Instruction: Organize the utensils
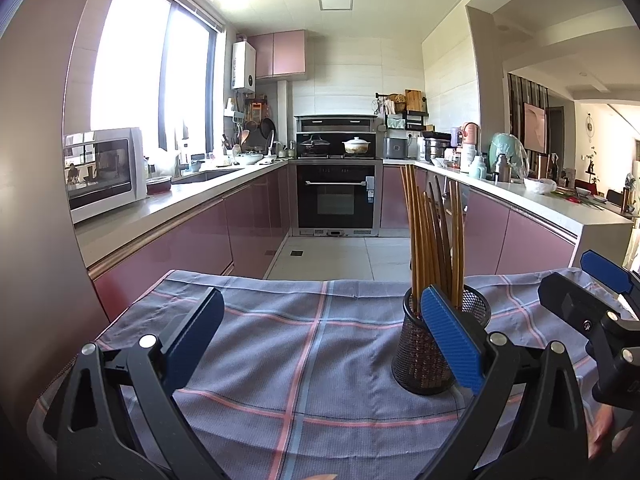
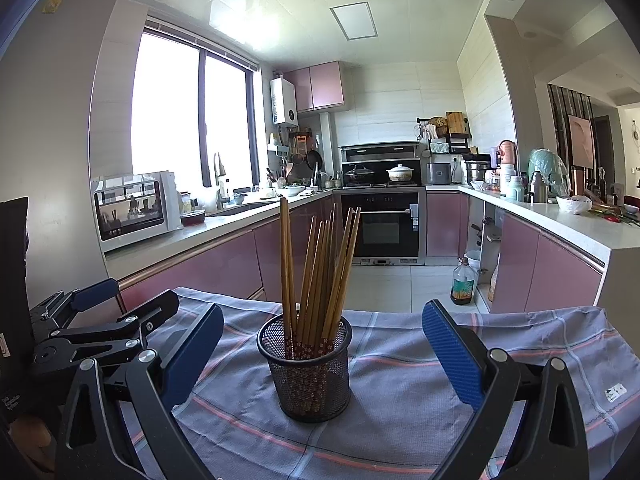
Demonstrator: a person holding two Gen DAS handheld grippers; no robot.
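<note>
Right wrist view puts the mesh cup [image 2: 307, 372] at centre frame, standing upright on the checked cloth [image 2: 400, 420], between the fingers of the right gripper [image 2: 322, 354] but touching neither. Those jaws stand wide apart and hold nothing. The cup holds a bundle of chopsticks [image 2: 316, 276], thick ends down, fanning out and leaning on the rim; nothing else shows inside.

In the left wrist view the cup [image 1: 424, 354] sits at lower right, partly behind the right finger of the left gripper [image 1: 322, 338], whose jaws are also spread wide and empty over bare cloth [image 1: 280, 360]. The right gripper [image 1: 576, 280] shows at the right edge of that frame.

By the look of it, the chopsticks [image 1: 434, 240] are light, stiff, smooth and thin, so they may slip or pivot in flat pads; a grip across the upper shaft, well clear of the rim, seems safest. The cup looks light and tall for its base, and likely to tip if the sticks are pulled sideways; a straight lift suits it.
</note>
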